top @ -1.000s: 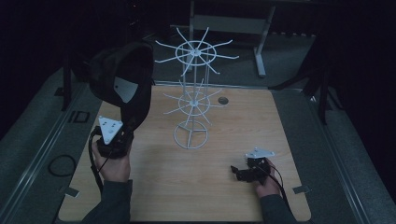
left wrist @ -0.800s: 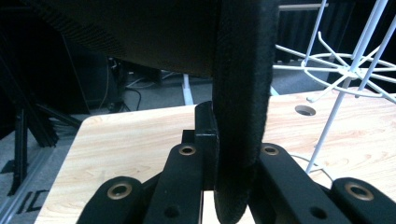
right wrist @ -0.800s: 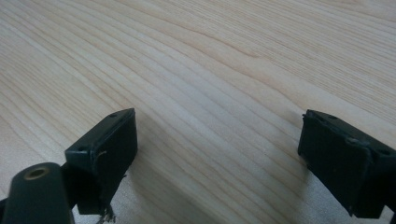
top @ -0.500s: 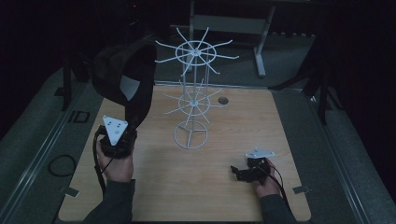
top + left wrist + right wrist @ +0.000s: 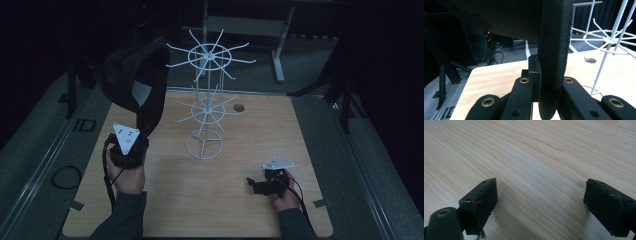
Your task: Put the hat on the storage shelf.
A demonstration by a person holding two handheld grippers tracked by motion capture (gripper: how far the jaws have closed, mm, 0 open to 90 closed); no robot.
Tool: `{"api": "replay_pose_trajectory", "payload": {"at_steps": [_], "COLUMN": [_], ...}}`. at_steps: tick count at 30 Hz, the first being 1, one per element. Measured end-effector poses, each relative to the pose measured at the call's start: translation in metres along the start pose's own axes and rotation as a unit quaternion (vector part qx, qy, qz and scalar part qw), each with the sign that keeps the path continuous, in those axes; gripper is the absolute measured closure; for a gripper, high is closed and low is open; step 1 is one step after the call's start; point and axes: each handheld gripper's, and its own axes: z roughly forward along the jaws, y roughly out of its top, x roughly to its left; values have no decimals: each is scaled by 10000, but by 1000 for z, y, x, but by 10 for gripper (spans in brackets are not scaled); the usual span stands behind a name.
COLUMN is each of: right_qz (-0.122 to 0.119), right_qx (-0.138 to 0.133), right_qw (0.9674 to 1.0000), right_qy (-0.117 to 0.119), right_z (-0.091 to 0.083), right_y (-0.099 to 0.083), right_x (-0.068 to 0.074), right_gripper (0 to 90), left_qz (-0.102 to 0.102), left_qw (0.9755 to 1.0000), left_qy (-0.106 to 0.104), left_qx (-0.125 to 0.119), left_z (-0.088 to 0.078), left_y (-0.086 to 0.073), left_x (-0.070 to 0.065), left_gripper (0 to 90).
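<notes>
Left tongs (image 5: 131, 131) clenched on strap of black bag (image 5: 131, 82), bag held aloft over tabletop (image 5: 240, 200) left edge. White wire rack (image 5: 207, 107) centre. Right tongs (image 5: 252, 184) released, resting low on tabletop.

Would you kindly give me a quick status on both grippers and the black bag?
Left gripper shut on strap, black bag lifted left of white wire rack. Right gripper open, empty, low over table. Rack prongs close beside bag.
</notes>
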Motion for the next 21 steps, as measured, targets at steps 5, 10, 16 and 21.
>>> {"api": "replay_pose_trajectory", "payload": {"at_steps": [5,10,16,21], "right_qz": [4,3,1,4], "right_qx": [1,3,8,8], "right_qw": [10000,10000,10000,10000], "right_qy": [0,1,1,0], "right_z": [0,0,0,0], "right_y": [0,0,0,0], "right_x": [0,0,0,0], "right_gripper": [118,117,117,117], "left_qz": [5,-16,-37,-35], "left_qw": [10000,9999,9999,9999], "left_qy": [43,96,105,114], "left_qx": [25,60,131,98], "left_z": [3,7,11,13], "left_y": [2,1,3,5], "left_x": [-1,0,1,-1], "left_gripper": [866,866,866,866]}}
